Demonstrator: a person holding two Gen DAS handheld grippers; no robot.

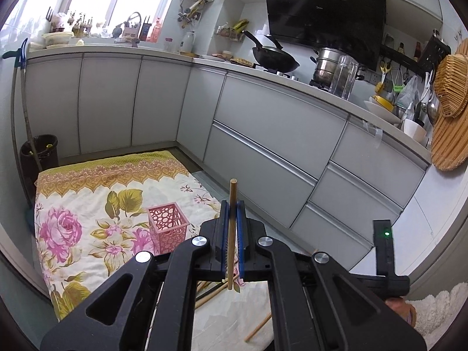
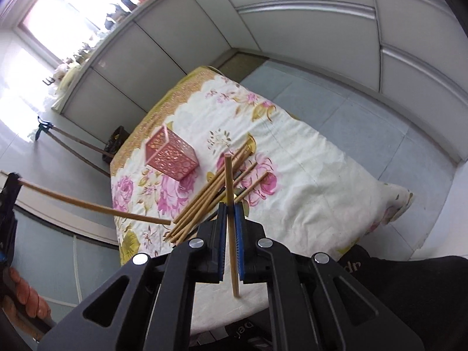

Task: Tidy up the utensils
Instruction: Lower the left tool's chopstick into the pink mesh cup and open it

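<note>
Right wrist view: we note one chopstick (image 2: 229,204) clamped between the right gripper (image 2: 230,207) pads, standing roughly upright, lifted clear of the cloth (image 2: 307,175). Below it a pile of chopsticks (image 2: 210,196) lies on the floral cloth, just beside the pink holder (image 2: 171,156), which stands upright. At the left edge a second chopstick (image 2: 93,206) juts out level over the floor towards the pile.

Left wrist view: we record the left gripper (image 1: 233,213) closed on its own chopstick (image 1: 232,219), upright. Holder (image 1: 168,226) sits to its left. Kitchen cabinets (image 1: 263,134) stand behind.
</note>
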